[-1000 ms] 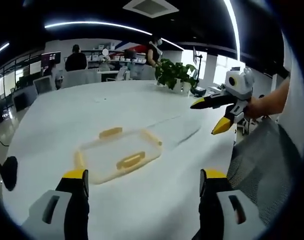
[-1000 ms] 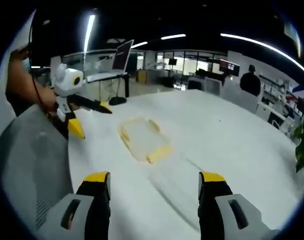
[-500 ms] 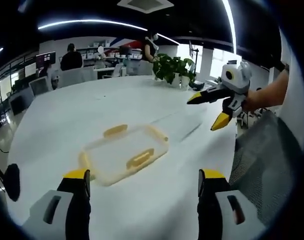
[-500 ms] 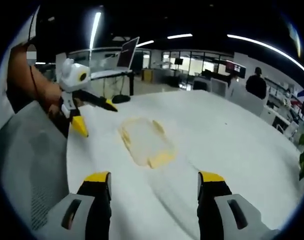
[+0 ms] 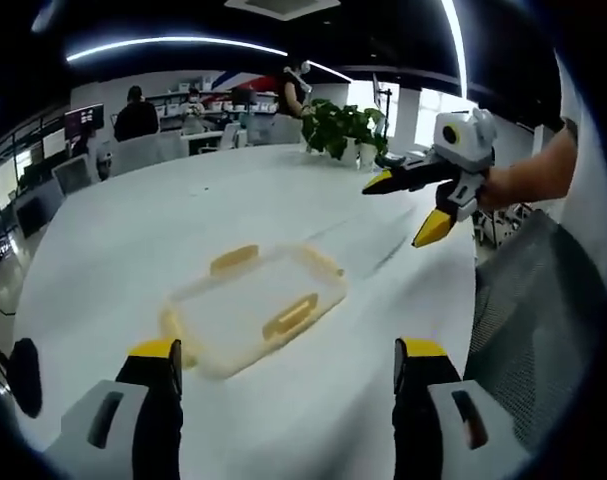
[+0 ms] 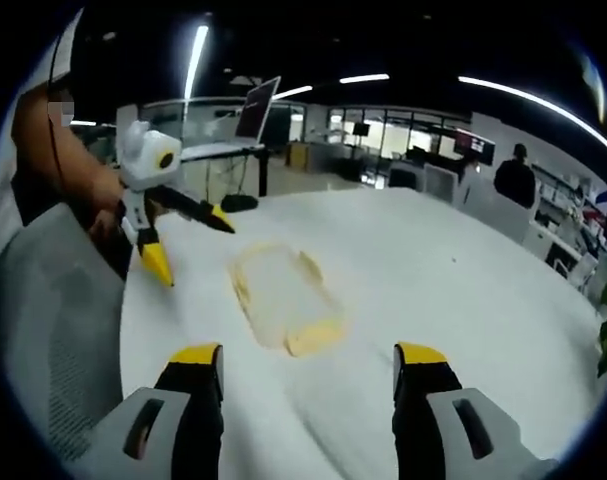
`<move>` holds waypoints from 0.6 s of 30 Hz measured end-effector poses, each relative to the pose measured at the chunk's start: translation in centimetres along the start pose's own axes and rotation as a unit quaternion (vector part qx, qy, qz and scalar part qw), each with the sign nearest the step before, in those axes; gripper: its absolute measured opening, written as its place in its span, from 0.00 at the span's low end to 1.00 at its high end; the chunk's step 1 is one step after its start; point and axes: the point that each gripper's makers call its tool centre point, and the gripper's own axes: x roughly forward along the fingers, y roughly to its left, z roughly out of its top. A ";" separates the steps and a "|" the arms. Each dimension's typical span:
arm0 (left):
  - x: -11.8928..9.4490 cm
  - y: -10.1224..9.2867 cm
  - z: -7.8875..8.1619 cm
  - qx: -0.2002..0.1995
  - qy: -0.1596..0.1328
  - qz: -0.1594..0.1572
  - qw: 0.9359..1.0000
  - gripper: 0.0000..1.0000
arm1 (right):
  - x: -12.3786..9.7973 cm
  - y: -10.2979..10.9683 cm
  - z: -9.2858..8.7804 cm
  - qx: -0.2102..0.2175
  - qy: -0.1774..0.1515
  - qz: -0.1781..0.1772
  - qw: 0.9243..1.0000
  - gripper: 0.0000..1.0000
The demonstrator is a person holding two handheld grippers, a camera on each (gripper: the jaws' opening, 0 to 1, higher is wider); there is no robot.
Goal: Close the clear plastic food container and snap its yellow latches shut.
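While you hold both tools above the white table (image 5: 133, 230), the clear plastic food container (image 5: 255, 309) lies flat on its surface with the lid on it, well apart from either tool. Through the clear lid no contents can be made out. In the left gripper view, three yellow latches are visible on the container: the far latch (image 5: 234, 259), the near latch (image 5: 289, 316) and the end latch (image 5: 171, 327) on the side toward your left gripper (image 5: 283, 365). Whether any latch is snapped down cannot be told.

Your left gripper hovers on the near side of the container, its jaws spread wide with nothing between them. In the right gripper view it appears beside the container, held in your hand (image 6: 105, 200), its two yellow-tipped jaws parted.

Your right gripper (image 6: 308, 365) also stands wide apart and grips nothing; in the left gripper view it (image 5: 401, 210) hangs beyond the container, jaws parted, tips toward the table. Beyond the container, at the table's far edge, stands a potted plant (image 5: 343, 128). A grey mesh chair back (image 6: 48, 330) lies beside the table.
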 end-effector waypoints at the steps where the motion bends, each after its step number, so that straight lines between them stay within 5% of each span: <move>1: 0.1 0.1 0.1 0.003 0.000 0.000 1.000 0.87 | 0.1 -0.1 0.1 -0.002 0.000 0.000 1.000 0.68; 18: 0.7 3.1 0.6 0.046 0.026 -0.002 0.999 0.81 | 2.6 -0.6 1.3 -0.027 0.009 0.034 0.999 0.65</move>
